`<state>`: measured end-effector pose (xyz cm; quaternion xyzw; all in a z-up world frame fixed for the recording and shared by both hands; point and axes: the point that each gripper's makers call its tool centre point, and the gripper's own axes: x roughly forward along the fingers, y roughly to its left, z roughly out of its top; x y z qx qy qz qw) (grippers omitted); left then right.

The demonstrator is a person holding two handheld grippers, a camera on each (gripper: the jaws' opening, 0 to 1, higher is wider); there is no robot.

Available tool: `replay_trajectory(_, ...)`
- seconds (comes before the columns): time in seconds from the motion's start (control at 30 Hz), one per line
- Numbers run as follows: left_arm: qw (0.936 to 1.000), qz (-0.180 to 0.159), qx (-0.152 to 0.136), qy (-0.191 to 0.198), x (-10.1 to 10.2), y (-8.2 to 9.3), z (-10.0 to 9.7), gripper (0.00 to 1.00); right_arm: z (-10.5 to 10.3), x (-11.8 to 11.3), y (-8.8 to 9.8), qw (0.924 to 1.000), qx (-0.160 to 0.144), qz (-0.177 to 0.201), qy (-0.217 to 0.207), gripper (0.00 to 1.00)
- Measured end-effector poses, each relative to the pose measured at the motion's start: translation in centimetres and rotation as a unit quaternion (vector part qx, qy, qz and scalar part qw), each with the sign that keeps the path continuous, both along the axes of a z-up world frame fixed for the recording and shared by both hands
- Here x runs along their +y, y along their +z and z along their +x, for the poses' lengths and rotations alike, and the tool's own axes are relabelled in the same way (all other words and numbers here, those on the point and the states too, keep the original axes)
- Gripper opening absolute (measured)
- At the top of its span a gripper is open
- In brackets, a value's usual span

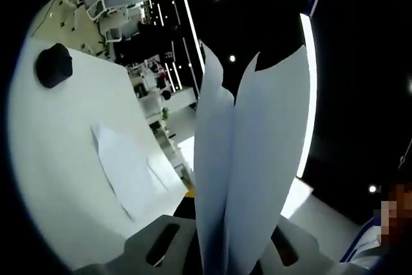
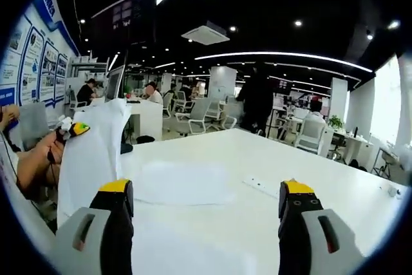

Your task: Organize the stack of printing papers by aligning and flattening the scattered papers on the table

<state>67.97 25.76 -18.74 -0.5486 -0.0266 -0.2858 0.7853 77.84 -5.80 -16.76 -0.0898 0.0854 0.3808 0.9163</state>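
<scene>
Several white sheets of paper stand upright between the jaws of my left gripper, which is shut on their lower edge. From the right gripper view, the same gripper is held in a person's hand at the left, and the gripped sheets hang over the table's edge. One loose sheet lies flat on the white table; it also shows as a pale sheet in the left gripper view. My right gripper hovers open over the table, just short of that sheet, with nothing in it.
A black rounded object sits on the table far from the sheet. A small white plate lies on the tabletop right of the loose sheet. Office chairs, desks and people stand beyond the table's far edge.
</scene>
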Motion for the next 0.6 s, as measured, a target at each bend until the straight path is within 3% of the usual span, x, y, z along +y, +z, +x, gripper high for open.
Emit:
replay_trajectory(0.2, 1.0, -0.004, -0.001, 0.0, 0.4, 0.0, 0.0, 0.06, -0.6, -2.0, -0.1, 0.9999, 0.008, -0.002, -0.013, 0.9)
replay_trajectory(0.43, 1.0, -0.004, 0.0, -0.001, 0.3, -0.2, 0.0, 0.06, -1.6, -3.6, -1.2, 0.9989, 0.015, -0.04, -0.02, 0.9)
replay_trajectory(0.6, 1.0, -0.004, -0.001, -0.001, 0.4, -0.1, 0.0, 0.06, -2.2, -4.1, -1.2, 0.9991, 0.019, -0.031, -0.02, 0.9)
